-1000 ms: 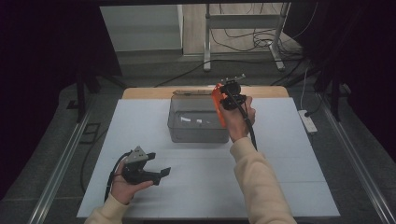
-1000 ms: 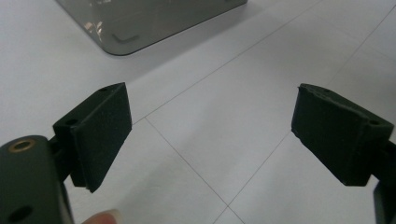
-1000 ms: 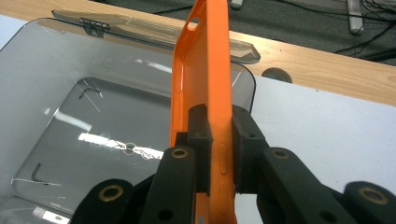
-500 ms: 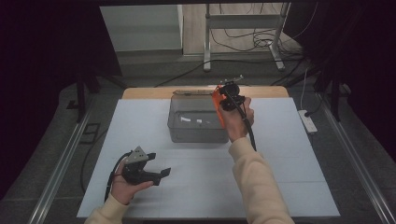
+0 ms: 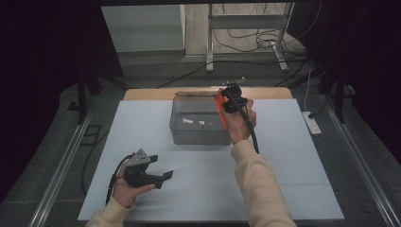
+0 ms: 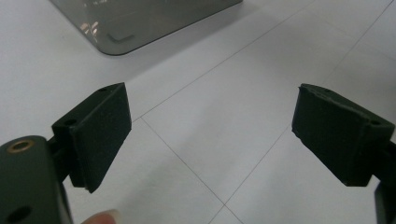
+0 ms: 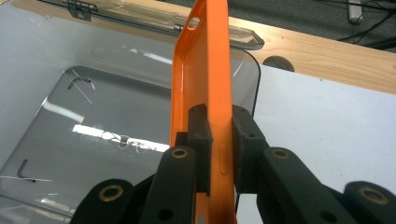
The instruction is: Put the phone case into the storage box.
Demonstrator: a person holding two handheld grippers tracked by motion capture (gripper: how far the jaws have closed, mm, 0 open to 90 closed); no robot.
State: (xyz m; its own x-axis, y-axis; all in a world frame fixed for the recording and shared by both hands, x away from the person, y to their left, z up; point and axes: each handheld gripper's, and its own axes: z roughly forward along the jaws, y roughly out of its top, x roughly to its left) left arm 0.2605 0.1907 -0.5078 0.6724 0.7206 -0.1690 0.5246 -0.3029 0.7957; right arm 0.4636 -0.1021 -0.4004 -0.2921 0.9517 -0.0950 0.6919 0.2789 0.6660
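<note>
An orange phone case (image 7: 205, 84) stands on edge between the two black pads of my right gripper (image 7: 219, 140), which is shut on it. Case and gripper (image 5: 226, 105) hang over the right rim of a clear plastic box (image 5: 196, 124) in the middle of the white table. The box (image 7: 93, 116) is open at the top and its bottom holds a few small bits. My left gripper (image 5: 161, 177) rests low near the table's front left, held in a hand. Its jaws (image 6: 210, 135) are open and wide apart, with bare table between them.
The box's lid (image 7: 154, 16) hangs open at its far side, next to a wooden strip (image 5: 203, 93) along the table's back edge. A power strip (image 5: 312, 123) lies on the floor at the right. Bare white table (image 5: 293, 179) spreads in front of the box.
</note>
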